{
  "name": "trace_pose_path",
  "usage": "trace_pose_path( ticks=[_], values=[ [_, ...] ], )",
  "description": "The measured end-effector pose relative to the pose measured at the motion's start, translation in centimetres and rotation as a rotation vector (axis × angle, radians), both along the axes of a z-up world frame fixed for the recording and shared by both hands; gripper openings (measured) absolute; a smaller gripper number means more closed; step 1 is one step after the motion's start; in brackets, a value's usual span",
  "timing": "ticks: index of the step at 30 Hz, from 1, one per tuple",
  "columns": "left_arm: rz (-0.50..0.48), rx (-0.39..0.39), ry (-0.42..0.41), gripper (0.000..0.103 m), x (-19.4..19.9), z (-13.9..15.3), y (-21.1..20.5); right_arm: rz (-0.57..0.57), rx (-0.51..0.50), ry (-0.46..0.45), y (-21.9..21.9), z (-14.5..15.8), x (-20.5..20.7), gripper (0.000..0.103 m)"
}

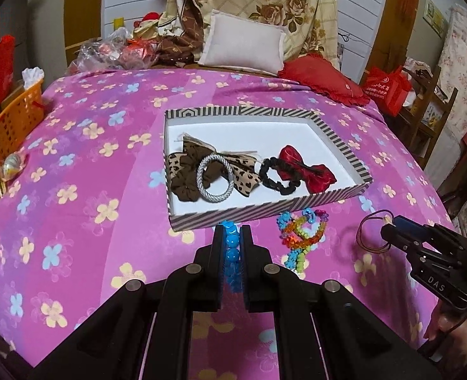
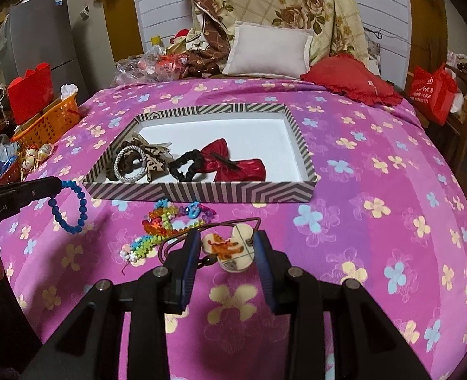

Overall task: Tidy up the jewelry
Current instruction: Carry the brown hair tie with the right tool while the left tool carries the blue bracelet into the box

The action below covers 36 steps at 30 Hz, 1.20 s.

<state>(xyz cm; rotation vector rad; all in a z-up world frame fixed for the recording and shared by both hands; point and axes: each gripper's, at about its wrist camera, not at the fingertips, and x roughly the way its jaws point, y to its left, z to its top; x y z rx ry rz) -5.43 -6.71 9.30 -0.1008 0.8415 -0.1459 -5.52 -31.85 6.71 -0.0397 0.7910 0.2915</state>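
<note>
My left gripper [image 1: 232,232] is shut on a blue bead bracelet [image 1: 232,250], which hangs above the bedspread; from the right wrist view the bracelet [image 2: 70,207] dangles from that gripper [image 2: 57,186]. My right gripper [image 2: 225,237] is shut on a mouse-head charm [image 2: 232,248] with a brown cord loop; in the left wrist view the cord [image 1: 371,231] hangs from it [image 1: 388,229]. The striped box [image 1: 338,139] holds a leopard bow, a silver ring [image 1: 214,177], a black scrunchie [image 1: 276,175] and a red bow [image 1: 303,167]. Rainbow bead bracelets [image 2: 167,221] lie in front of the box.
The pink flowered bedspread [image 1: 91,158] covers the bed. A white pillow [image 1: 243,46] and a red cushion [image 1: 325,79] lie at the far end. An orange basket [image 1: 15,117] stands at the left edge, small ornaments [image 1: 2,171] beside it.
</note>
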Motion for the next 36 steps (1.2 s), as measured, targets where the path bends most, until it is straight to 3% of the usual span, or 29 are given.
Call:
trace_pose_path(
  ticks=[29, 36],
  values=[
    [-0.01, 0.034, -0.018, 0.0, 1.6, 1.0, -0.4, 0.039, -0.009, -0.008, 2.1, 0.8, 1.3, 0.036],
    [-0.03, 0.007, -0.012, 0.0, 1.7, 1.0, -0.1, 0.04, -0.009, 0.0, 2.2, 0.5, 1.2, 0.036]
  ],
)
